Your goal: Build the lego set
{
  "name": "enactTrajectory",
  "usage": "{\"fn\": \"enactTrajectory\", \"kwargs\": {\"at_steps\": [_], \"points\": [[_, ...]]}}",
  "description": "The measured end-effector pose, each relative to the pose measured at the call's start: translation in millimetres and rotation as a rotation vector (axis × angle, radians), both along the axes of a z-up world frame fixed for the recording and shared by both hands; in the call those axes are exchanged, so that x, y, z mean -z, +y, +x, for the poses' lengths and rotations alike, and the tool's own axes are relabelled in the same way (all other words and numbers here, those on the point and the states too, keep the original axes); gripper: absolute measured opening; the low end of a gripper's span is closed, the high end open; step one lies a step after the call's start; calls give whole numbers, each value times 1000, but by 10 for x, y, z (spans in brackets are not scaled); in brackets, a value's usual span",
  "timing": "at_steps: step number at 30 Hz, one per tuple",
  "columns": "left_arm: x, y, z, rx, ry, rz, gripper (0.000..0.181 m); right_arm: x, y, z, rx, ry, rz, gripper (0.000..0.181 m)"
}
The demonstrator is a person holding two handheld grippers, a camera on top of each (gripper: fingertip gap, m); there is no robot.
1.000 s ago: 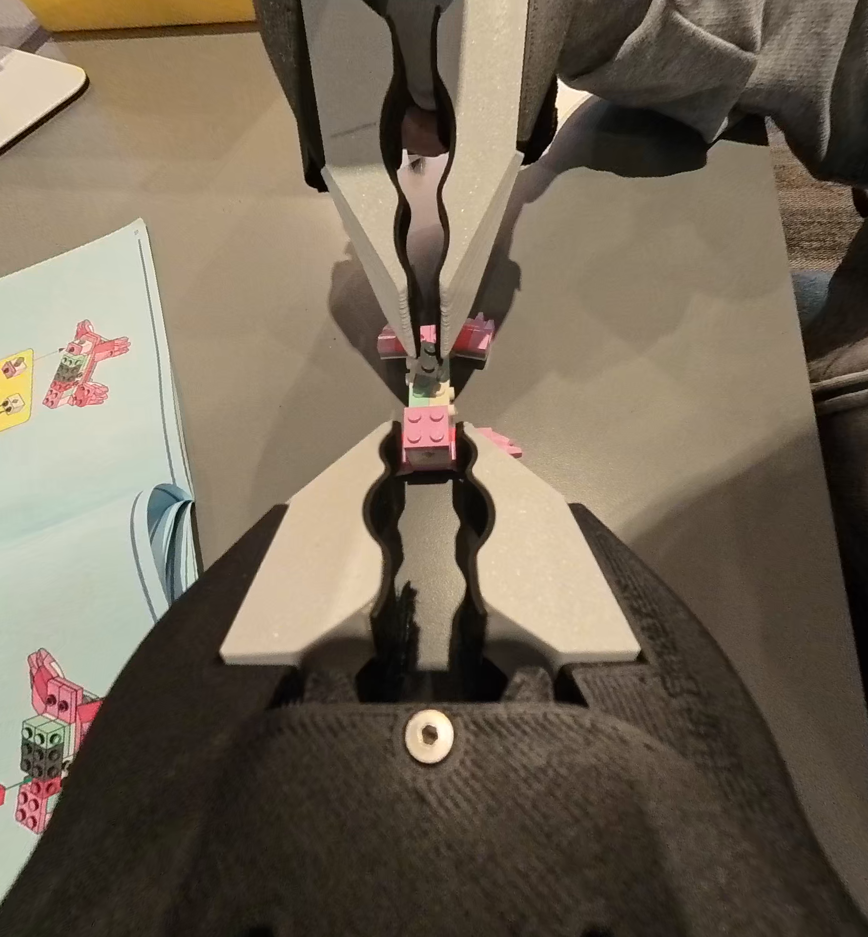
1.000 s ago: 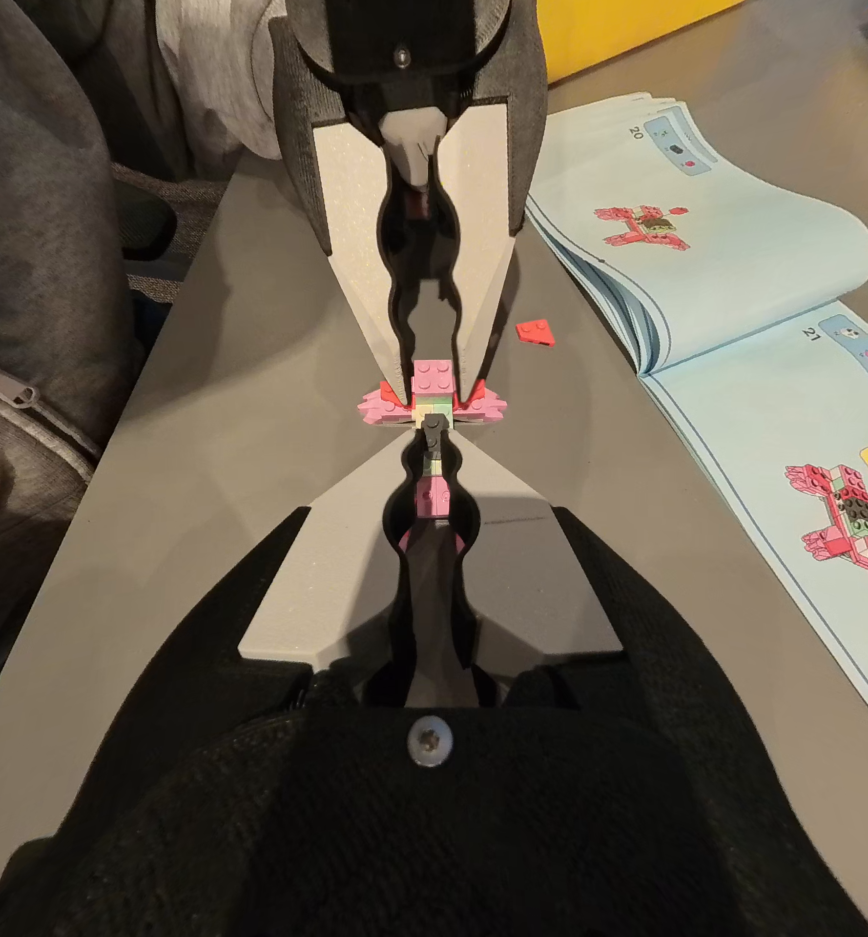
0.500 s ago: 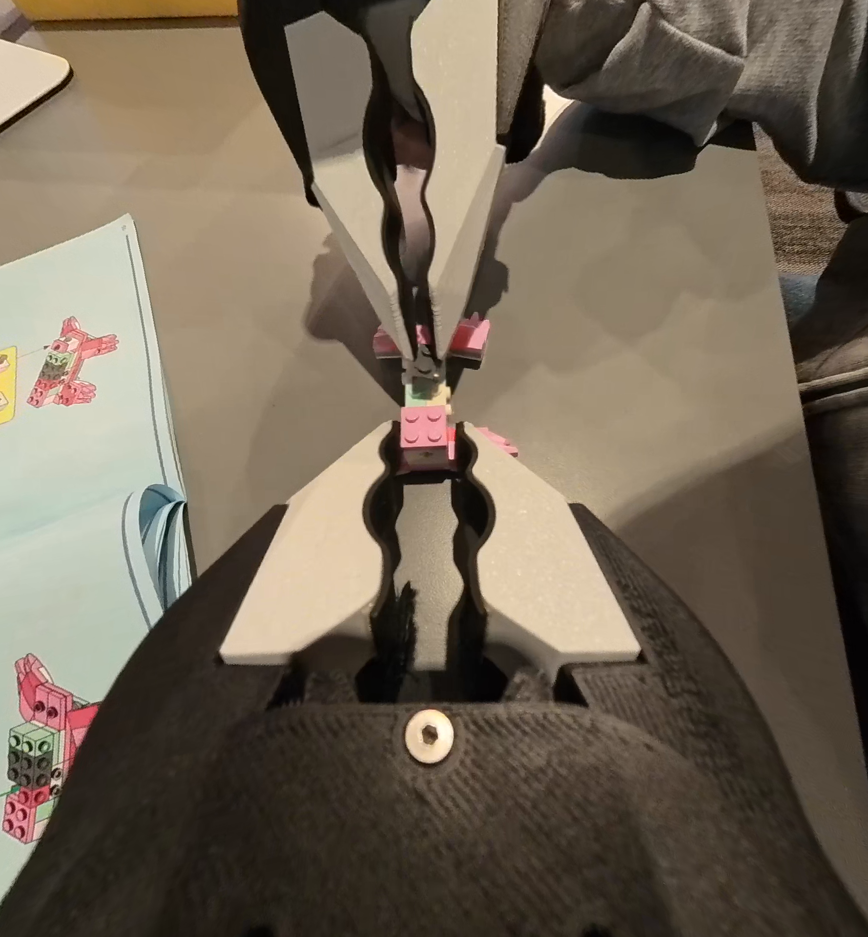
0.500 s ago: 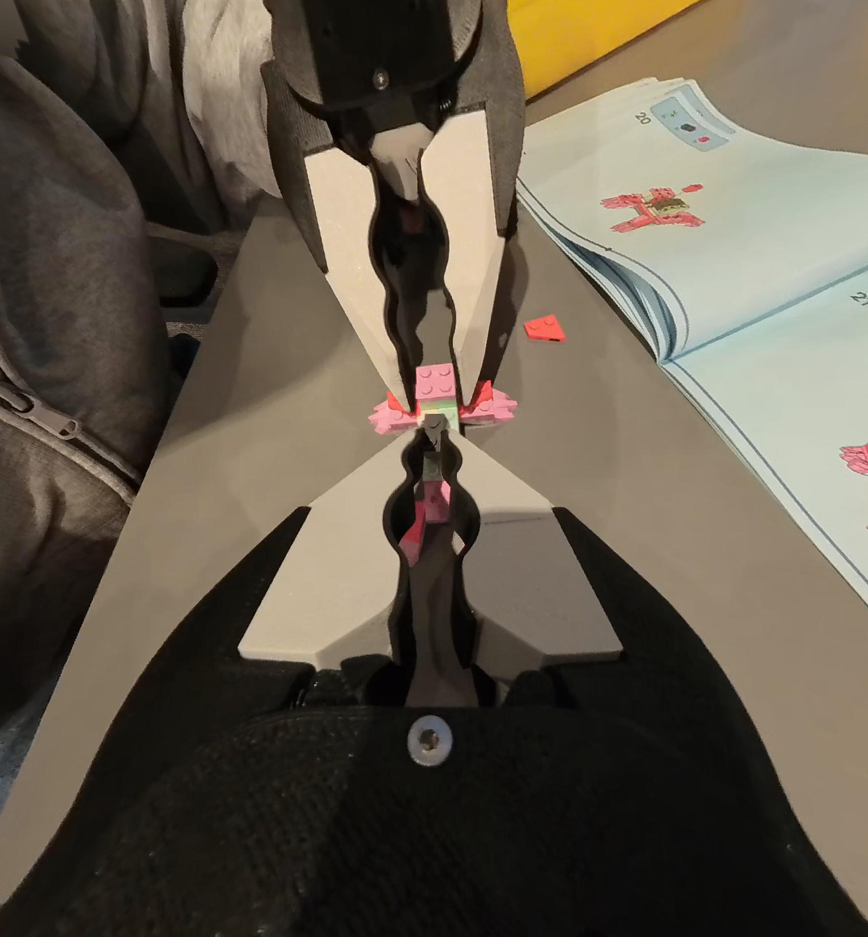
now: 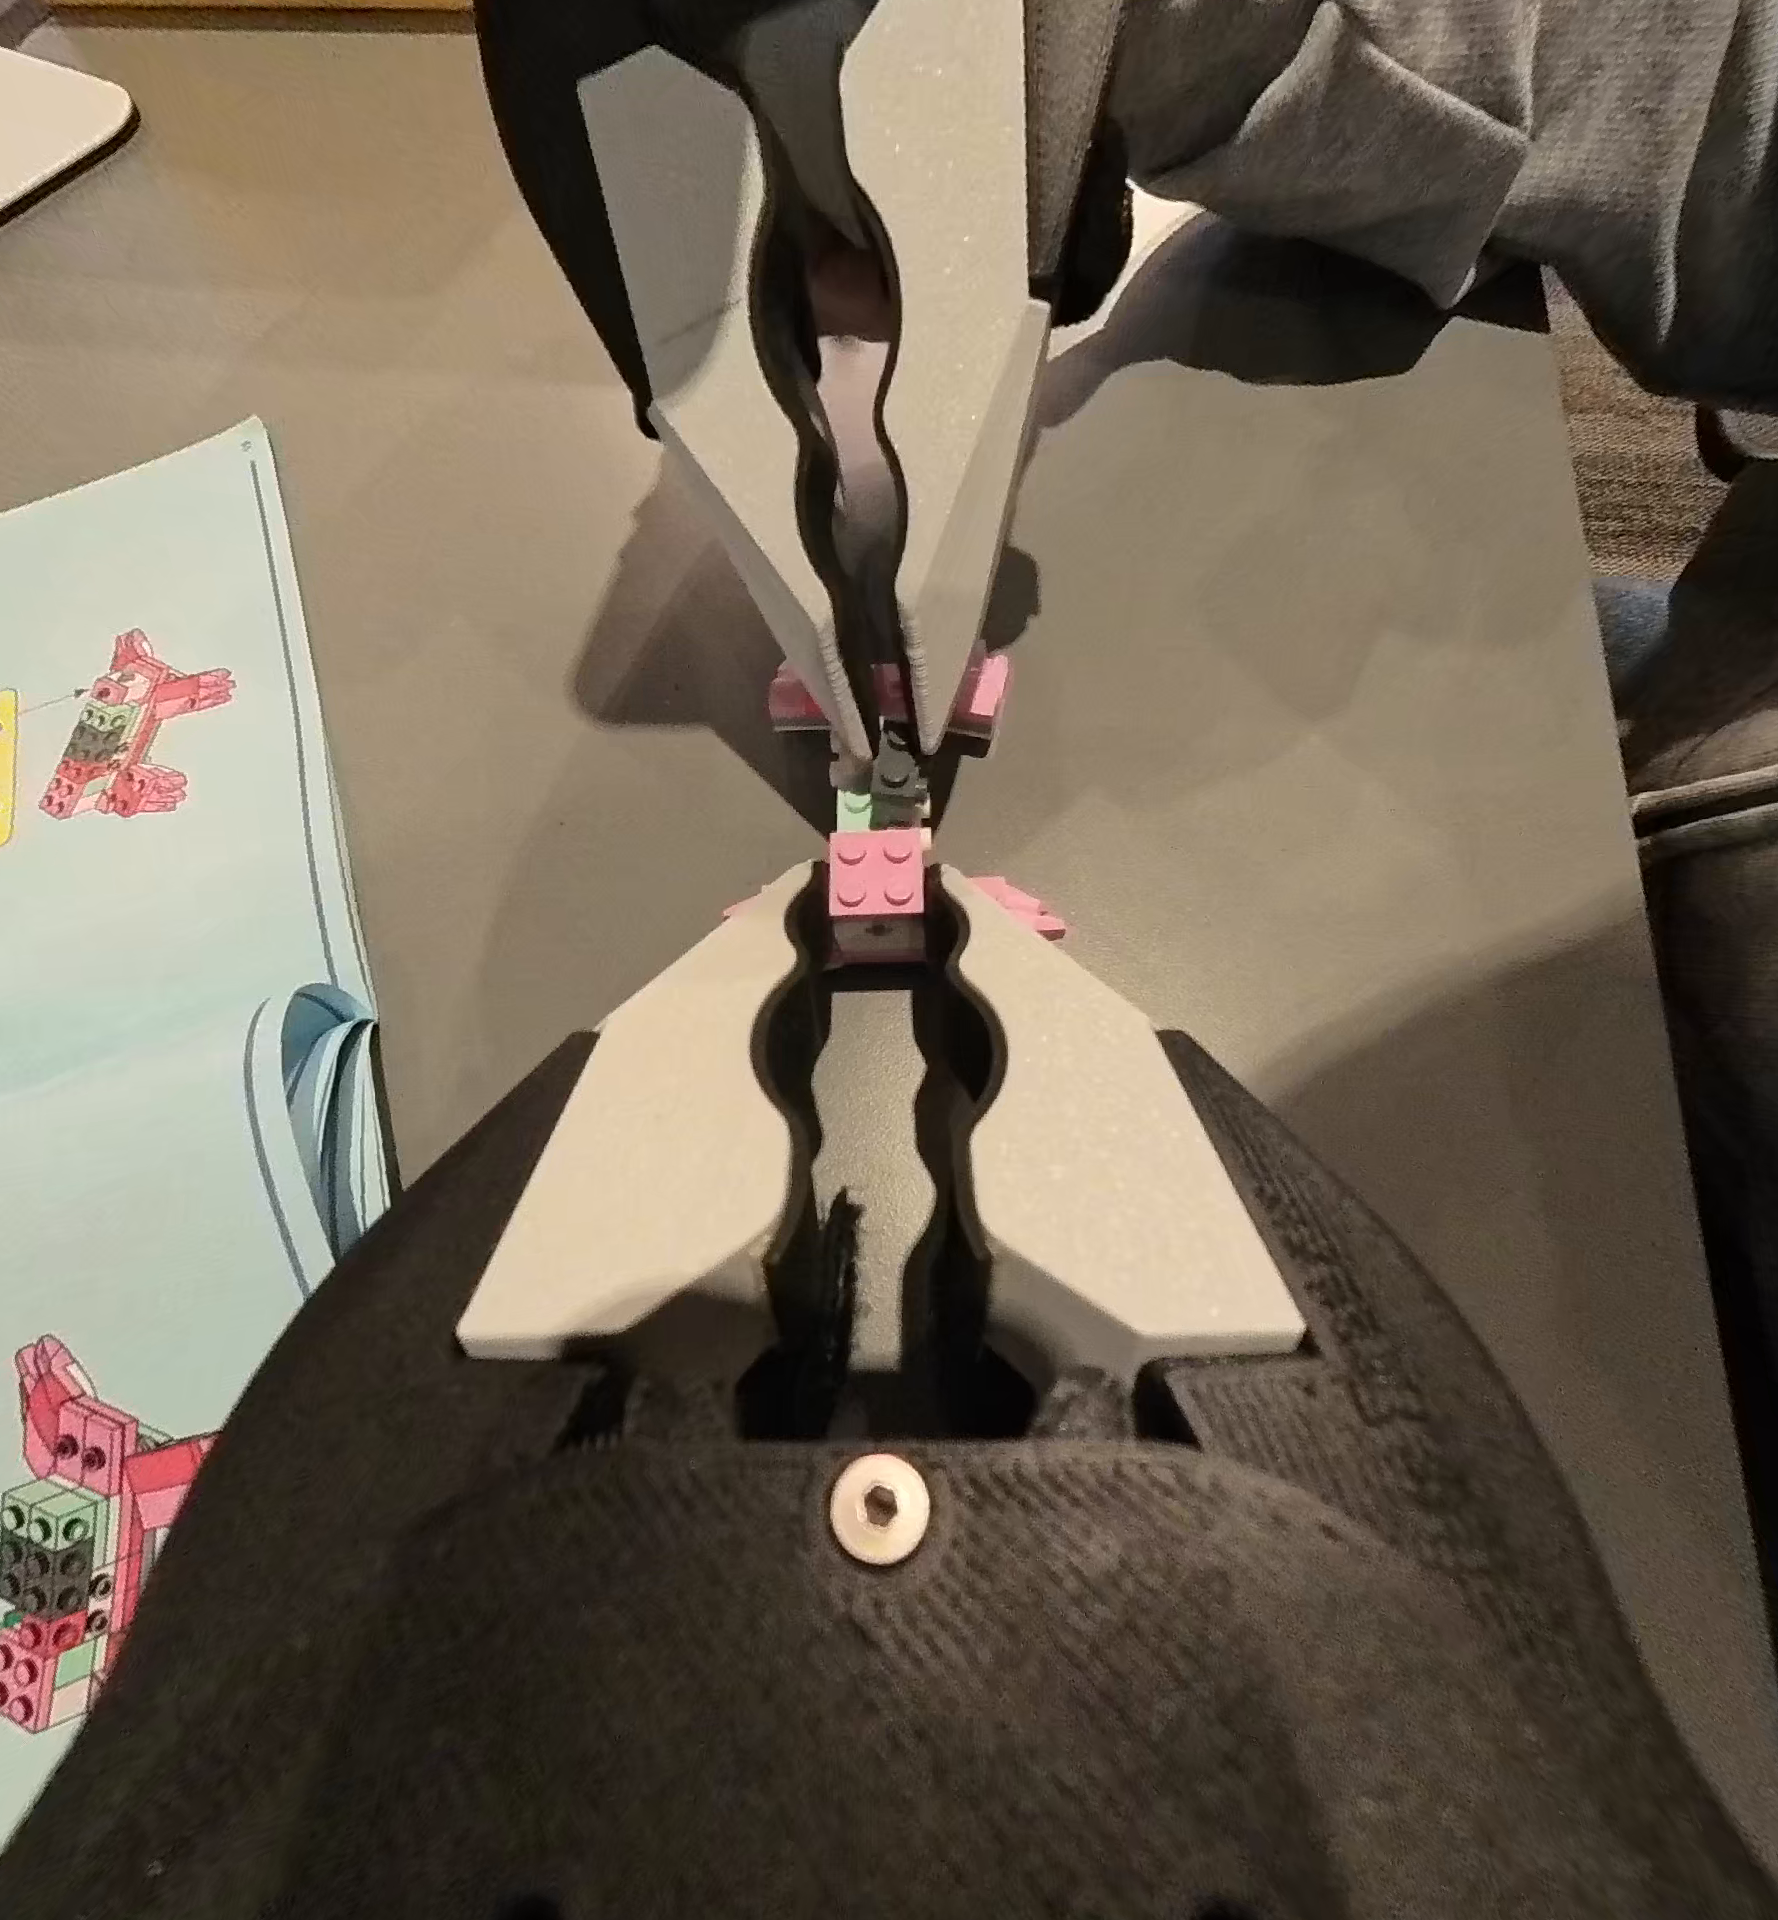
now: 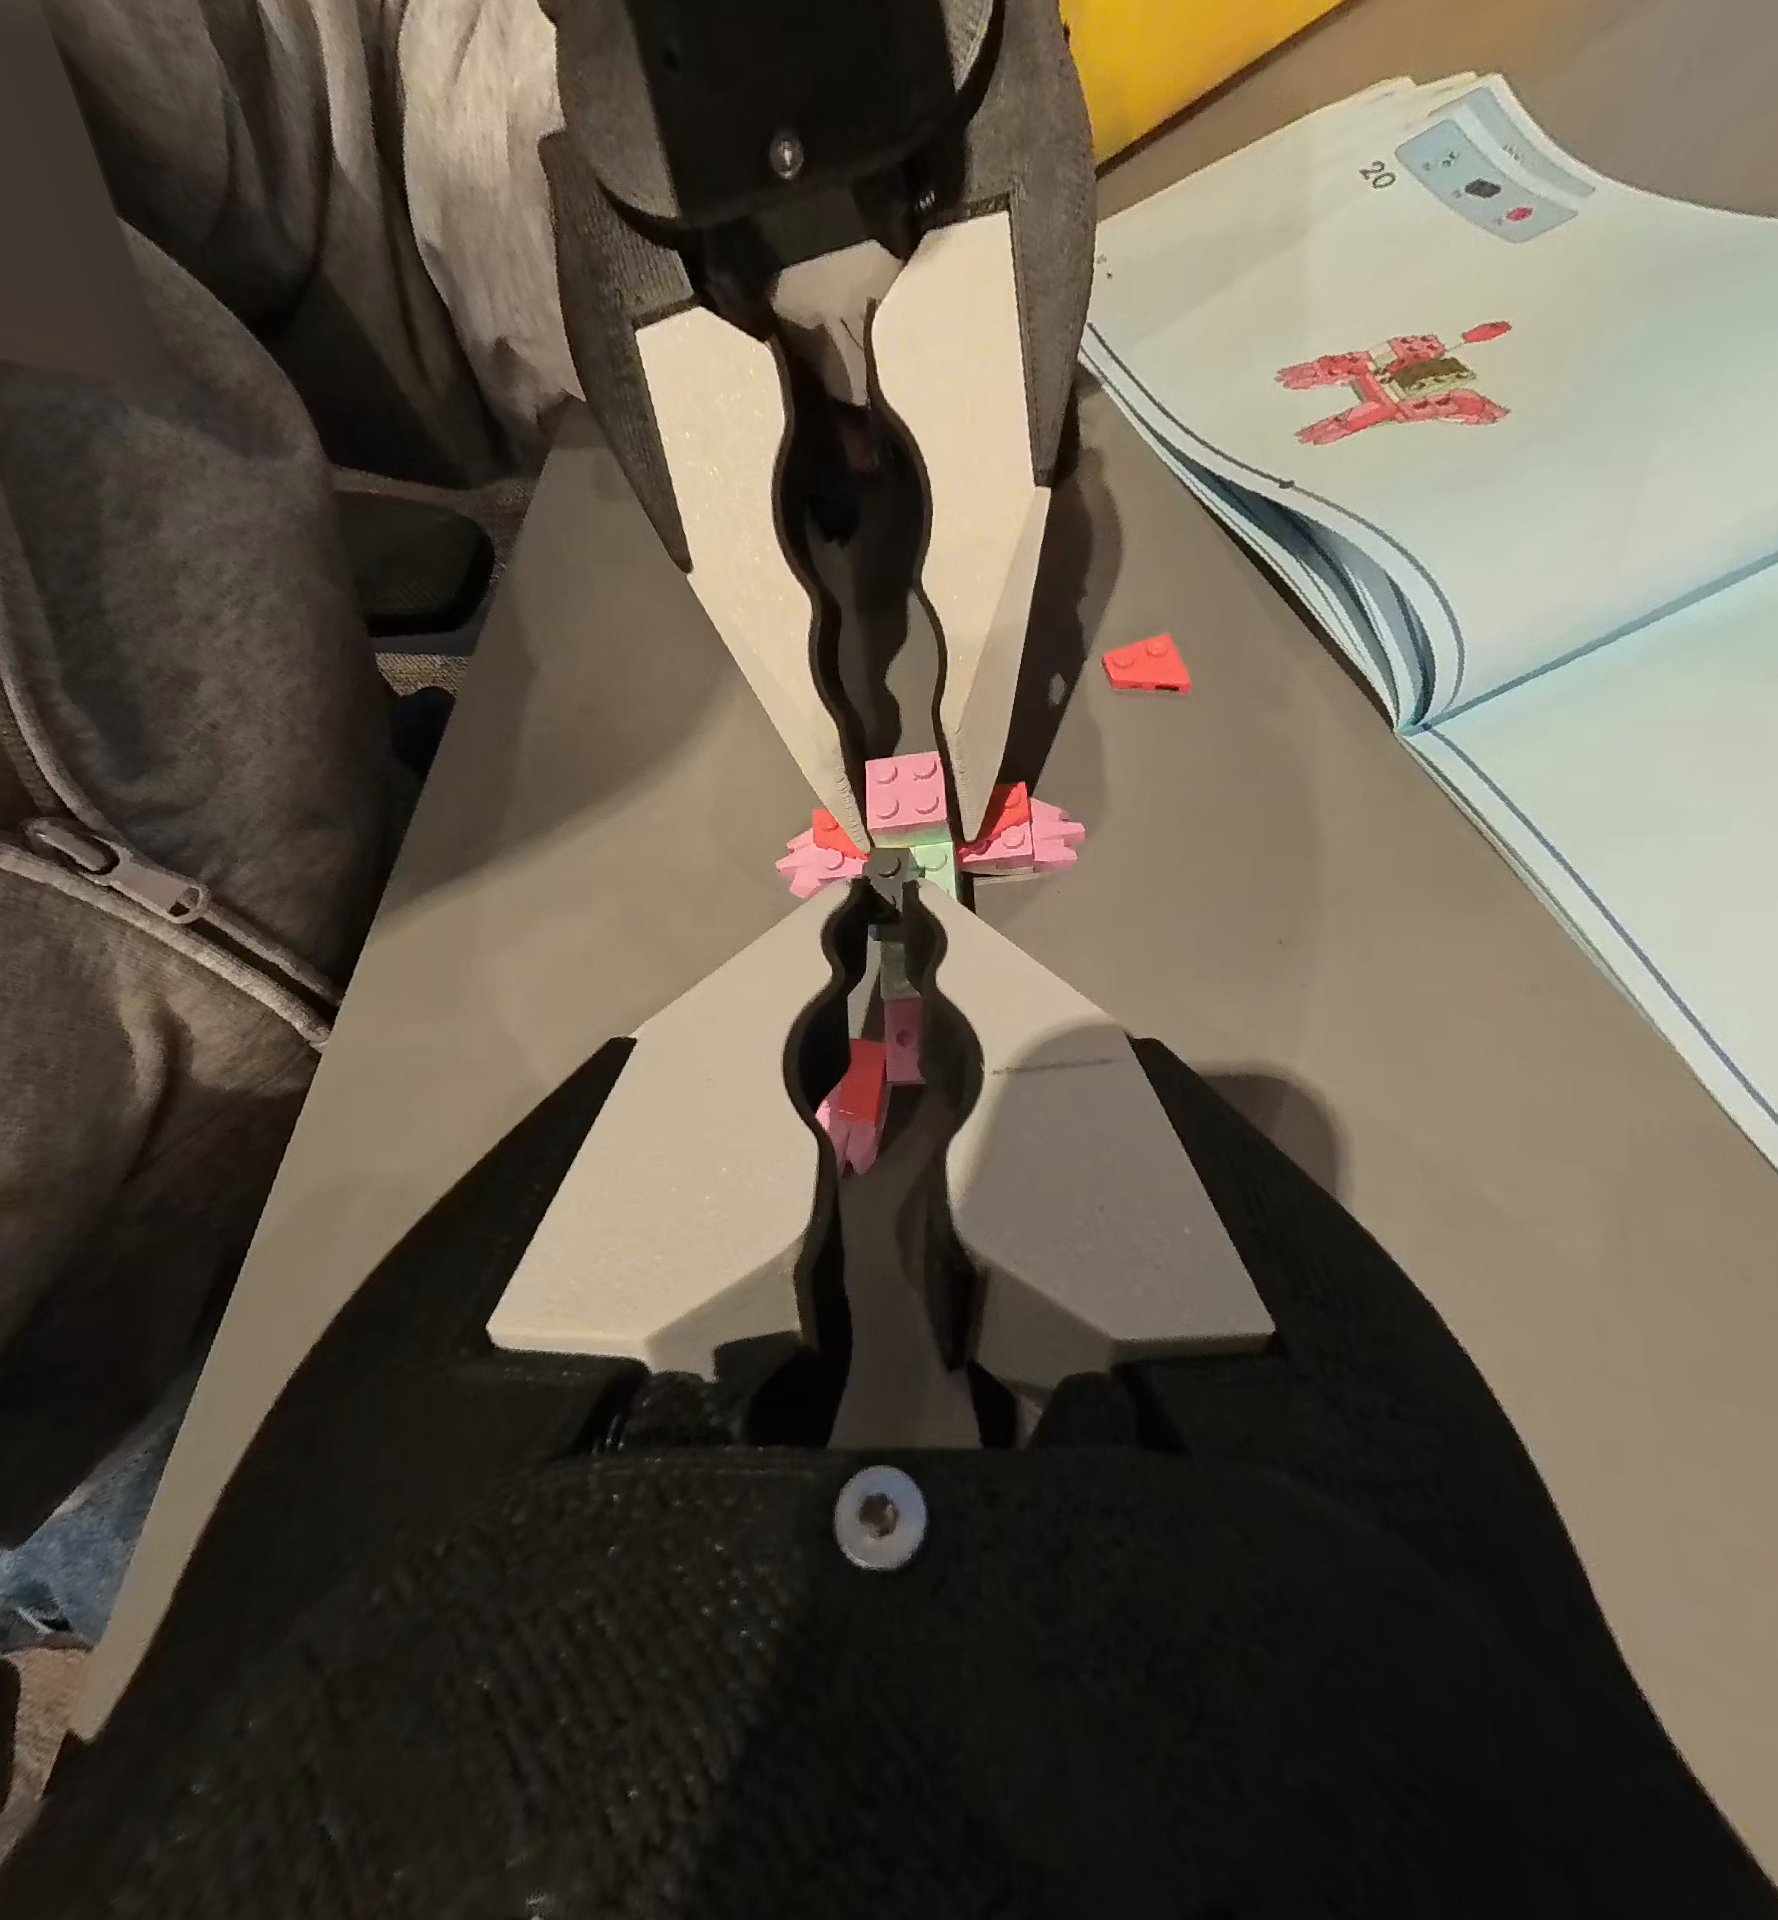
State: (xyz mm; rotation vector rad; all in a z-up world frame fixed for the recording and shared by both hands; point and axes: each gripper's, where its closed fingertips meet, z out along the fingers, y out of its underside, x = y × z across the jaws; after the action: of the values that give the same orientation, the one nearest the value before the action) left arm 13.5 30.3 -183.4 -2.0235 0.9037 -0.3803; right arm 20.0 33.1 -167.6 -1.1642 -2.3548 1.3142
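My left gripper (image 5: 877,873) is shut on the pink 2x2 brick (image 5: 872,883) on top of the lego model, just above the grey table (image 5: 1280,831). Pale green bricks and pink feet (image 6: 1030,842) show under it. My right gripper (image 6: 893,902) faces it tip to tip. It is shut on a small sub-assembly (image 6: 900,1039) of pink, red and green pieces with a dark grey piece (image 6: 890,868) at its front. The dark grey piece (image 5: 895,774) touches the model's green side. The right gripper also shows in the left wrist view (image 5: 883,743), and the left gripper in the right wrist view (image 6: 908,821).
An open light-blue instruction booklet (image 5: 116,831) lies left of the left gripper and shows in the right wrist view (image 6: 1487,416). A loose red wedge plate (image 6: 1147,662) lies near it. A person's grey sleeve (image 5: 1487,156) and jacket (image 6: 137,623) are at the table's edge. A yellow box (image 6: 1176,62) stands behind. Only a small space, under 4 cm, lies between the two pairs of fingers.
Both grippers stay shut and tip to tip. The right gripper has tilted slightly, and the red and pink pieces of its sub-assembly now hang lower between its fingers.
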Motion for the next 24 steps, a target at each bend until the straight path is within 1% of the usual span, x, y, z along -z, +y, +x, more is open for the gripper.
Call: {"fn": "enactTrajectory", "kwargs": {"at_steps": [12, 15, 20, 24], "points": [[3, 2, -2, 2, -4, -4, 17, 10, 17, 23, -63, -67, -4, 4], [5, 3, -3, 3, -5, -5, 17, 22, 11, 28, -75, -82, -7, 8], [6, 3, -4, 3, -6, -6, 17, 24, 19, 10, -65, -65, 6, 11], [7, 3, -4, 3, -8, -8, 16, 10, 27, 3, -62, -49, 14, 8]]}}
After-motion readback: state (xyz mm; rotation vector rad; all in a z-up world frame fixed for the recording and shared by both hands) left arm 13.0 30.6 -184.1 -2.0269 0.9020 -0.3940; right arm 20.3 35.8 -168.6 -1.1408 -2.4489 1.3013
